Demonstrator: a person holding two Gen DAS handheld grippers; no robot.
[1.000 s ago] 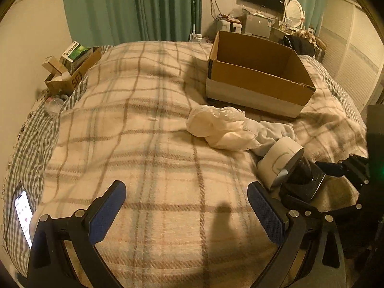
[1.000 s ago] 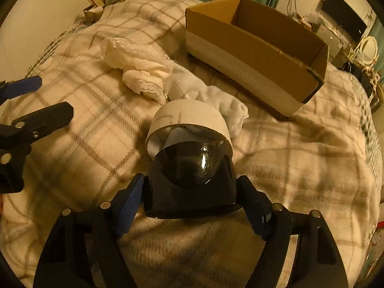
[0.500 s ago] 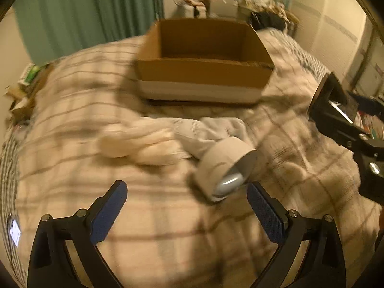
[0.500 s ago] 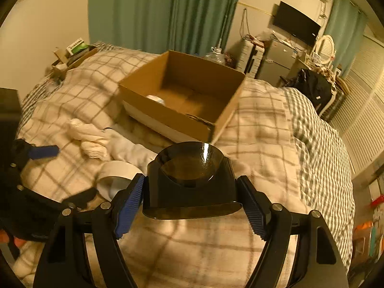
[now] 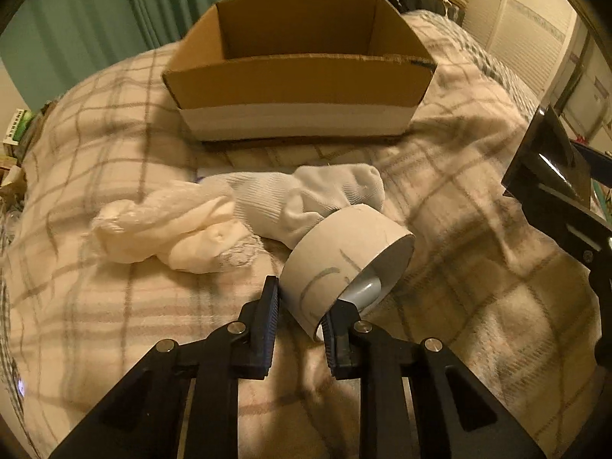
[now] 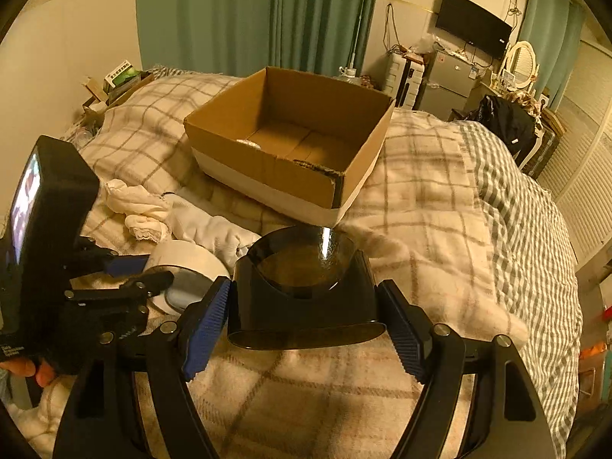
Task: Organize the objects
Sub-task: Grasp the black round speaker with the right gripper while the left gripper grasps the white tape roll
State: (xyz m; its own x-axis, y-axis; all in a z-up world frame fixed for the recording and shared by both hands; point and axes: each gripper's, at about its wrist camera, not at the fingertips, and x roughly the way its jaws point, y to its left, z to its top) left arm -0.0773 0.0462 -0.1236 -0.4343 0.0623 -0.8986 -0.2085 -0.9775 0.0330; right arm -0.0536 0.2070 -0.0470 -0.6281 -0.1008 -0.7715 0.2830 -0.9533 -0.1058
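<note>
Left gripper (image 5: 298, 323) pinching tape roll (image 5: 344, 264); right gripper (image 6: 302, 329) around black holder (image 6: 302, 290).

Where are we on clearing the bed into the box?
Done: little; the box looks nearly bare, one pale scrap inside. In hand: right tongs grip the black holder; left tongs pinch the tape roll's wall. Left: white sock and cream cloth on the blanket.

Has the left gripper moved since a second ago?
Yes. The left gripper has closed in on the tape roll, nearer the cardboard box, jaws now pinching the roll.
</note>
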